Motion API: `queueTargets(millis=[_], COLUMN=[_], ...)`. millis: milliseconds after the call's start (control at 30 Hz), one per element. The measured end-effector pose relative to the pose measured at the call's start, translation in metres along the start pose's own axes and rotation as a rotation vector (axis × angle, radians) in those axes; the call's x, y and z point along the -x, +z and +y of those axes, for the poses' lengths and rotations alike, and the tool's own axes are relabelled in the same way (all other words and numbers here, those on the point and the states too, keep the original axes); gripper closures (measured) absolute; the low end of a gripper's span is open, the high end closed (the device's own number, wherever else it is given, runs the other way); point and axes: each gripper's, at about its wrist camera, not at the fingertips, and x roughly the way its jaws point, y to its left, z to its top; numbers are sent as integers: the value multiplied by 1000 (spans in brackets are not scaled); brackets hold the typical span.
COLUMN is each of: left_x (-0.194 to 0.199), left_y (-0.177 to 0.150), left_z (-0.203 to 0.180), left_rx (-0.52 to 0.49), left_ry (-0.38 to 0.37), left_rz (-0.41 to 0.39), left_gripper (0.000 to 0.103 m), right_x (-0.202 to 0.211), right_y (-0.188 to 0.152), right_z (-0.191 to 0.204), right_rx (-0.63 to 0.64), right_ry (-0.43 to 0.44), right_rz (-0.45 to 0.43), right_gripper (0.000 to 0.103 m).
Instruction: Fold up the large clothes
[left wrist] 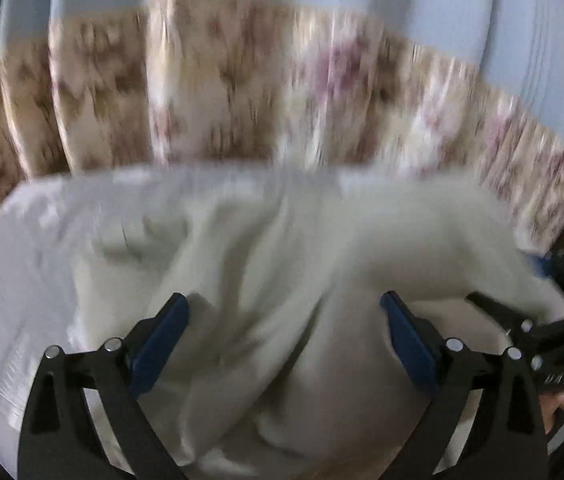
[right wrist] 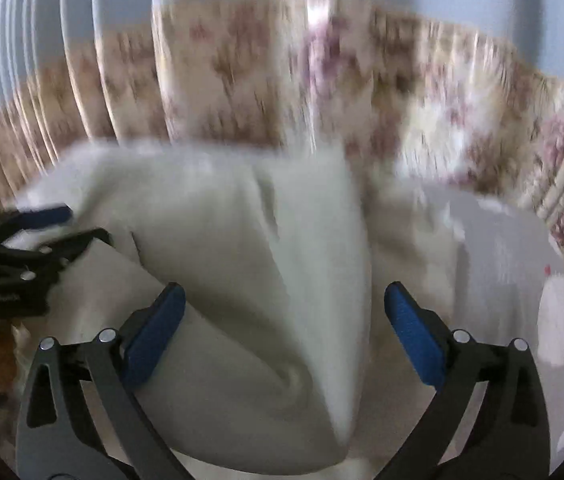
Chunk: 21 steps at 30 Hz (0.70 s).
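Cloth fills both views: a white garment (left wrist: 266,280) lies bunched on the pale sheet (left wrist: 14,288) before the floral curtain (left wrist: 210,88). Your left gripper (left wrist: 284,344) and right gripper (right wrist: 284,336) both gape wide, gripping nothing.

Your white garment (left wrist: 266,264) lies bunched and creased in front of you, thick folds (right wrist: 242,264) heaped high, all blurred.

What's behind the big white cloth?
Behind the white cloth hangs a flowery curtain, pale blue higher up. Under the cloth lies a light grey sheet with white shapes. The cloth hides the curtain's bottom and whatever is beneath its bunched middle.
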Motion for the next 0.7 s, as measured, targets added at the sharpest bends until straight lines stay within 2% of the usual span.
queueTargets(millis=[33, 67, 133, 267, 433, 567, 700], left_x=[-13, -17, -10, -7, -4, 14, 39], left_y=[-12, -15, -15, -16, -19, -21, -13], left_z=[5, 7, 13, 7, 10, 4, -8], left_rx=[-23, -30, -5, -40, -23, -36, -62], left_ry=[-5, -16, -47, -11, -29, 20, 104], left_rz=[54, 73, 47, 39, 5, -86, -131], left_gripper=[5, 5, 5, 5, 5, 4, 3], right_x=[-8, -15, -17, -19, -13, -10, 7], right_y=[-8, -16, -17, -18, -22, -23, -18], right_z=[-2, -6, -13, -13, -14, -12, -11], right_rx=[9, 7, -23, -22, -22, -12, -11], right_ry=[-18, -3, 23, 16, 17, 23, 13], right_rz=[31, 56, 65, 75, 48, 26, 15], right_gripper=[3, 3, 3, 3, 3, 3, 3])
